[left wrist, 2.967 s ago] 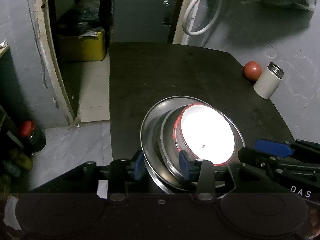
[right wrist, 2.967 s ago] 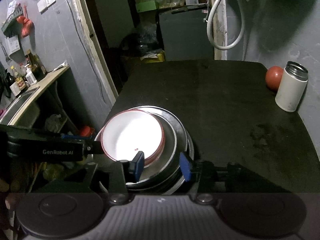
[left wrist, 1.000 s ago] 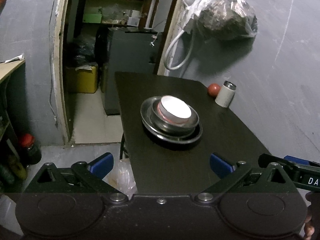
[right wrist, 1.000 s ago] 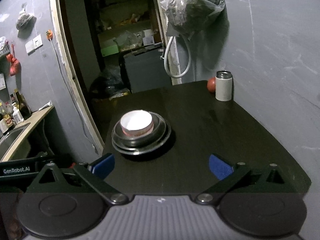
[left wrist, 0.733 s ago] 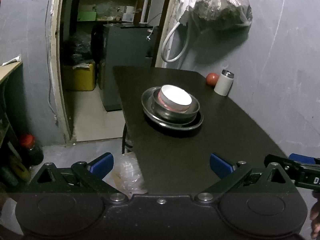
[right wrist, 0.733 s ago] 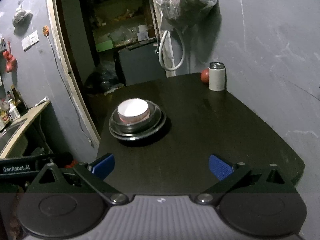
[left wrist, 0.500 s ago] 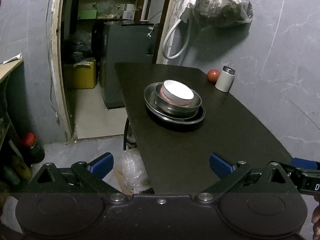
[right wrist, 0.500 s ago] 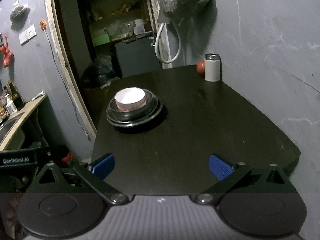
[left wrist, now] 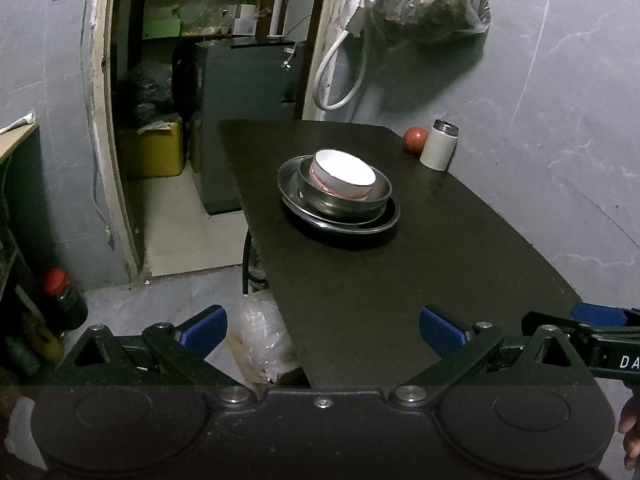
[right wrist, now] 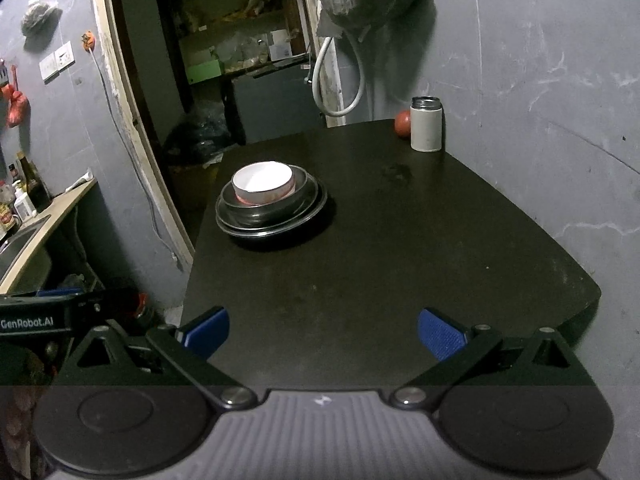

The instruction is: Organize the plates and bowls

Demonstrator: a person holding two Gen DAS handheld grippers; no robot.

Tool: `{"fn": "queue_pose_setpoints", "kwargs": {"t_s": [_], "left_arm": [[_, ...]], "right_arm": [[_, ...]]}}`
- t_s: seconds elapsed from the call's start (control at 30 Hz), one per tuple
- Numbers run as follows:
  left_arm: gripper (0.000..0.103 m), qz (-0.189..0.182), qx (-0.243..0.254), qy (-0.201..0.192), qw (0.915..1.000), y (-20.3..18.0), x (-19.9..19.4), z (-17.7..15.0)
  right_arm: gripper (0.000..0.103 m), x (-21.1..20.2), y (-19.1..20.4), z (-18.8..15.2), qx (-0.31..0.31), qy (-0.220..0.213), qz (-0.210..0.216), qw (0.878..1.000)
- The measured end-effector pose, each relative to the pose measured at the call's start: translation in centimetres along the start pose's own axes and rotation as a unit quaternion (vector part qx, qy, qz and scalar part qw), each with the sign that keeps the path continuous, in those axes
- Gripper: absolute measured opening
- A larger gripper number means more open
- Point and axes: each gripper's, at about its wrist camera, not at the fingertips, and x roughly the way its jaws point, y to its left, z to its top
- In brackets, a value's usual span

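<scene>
The left gripper (left wrist: 320, 330) hangs over the near left corner of the table (left wrist: 460, 264), jaws spread wide with nothing between them. The right gripper (right wrist: 322, 332) sits over the near edge, likewise released and empty.

Well beyond both, the stack (right wrist: 271, 204) rests on the table's left half: a white bowl (right wrist: 264, 182) with a red rim nested in a steel bowl (left wrist: 344, 200), on steel plates (left wrist: 340, 220). The task looks finished.

The stack stands close to the left edge, so a careless knock could send it to the floor. The upper pieces seem to sit off-centre in the left view, so a jolt might shift them. A flask (right wrist: 426, 124) and a red fruit (right wrist: 403, 123), just beside each other at the far right, are well apart from the stack.

The left gripper's body reads "GenRobot.AI" (right wrist: 27, 323); the right's shows only "DA" (left wrist: 629, 361), cut off.
</scene>
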Motion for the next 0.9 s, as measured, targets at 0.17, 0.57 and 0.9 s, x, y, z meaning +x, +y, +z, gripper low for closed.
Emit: {"fn": "queue_pose_setpoints", "kwargs": {"t_s": [0.17, 0.57, 0.9], "left_arm": [[0.102, 0.005, -0.005, 0.004, 1.0000, 0.36, 0.02, -0.20], [0.102, 0.007, -0.002, 0.003, 1.0000, 0.29, -0.17, -0.23], [0.102, 0.007, -0.003, 0.002, 1.0000, 0.23, -0.21, -0.30]], "right_arm": [[0.103, 0.02, 0.06, -0.09, -0.003, 0.002, 0.000, 1.000], [0.103, -0.19, 0.07, -0.16, -0.006, 0.002, -0.001, 1.000], [0.103, -0.22, 0.10, -0.18, -0.007, 0.002, -0.001, 1.000]]}}
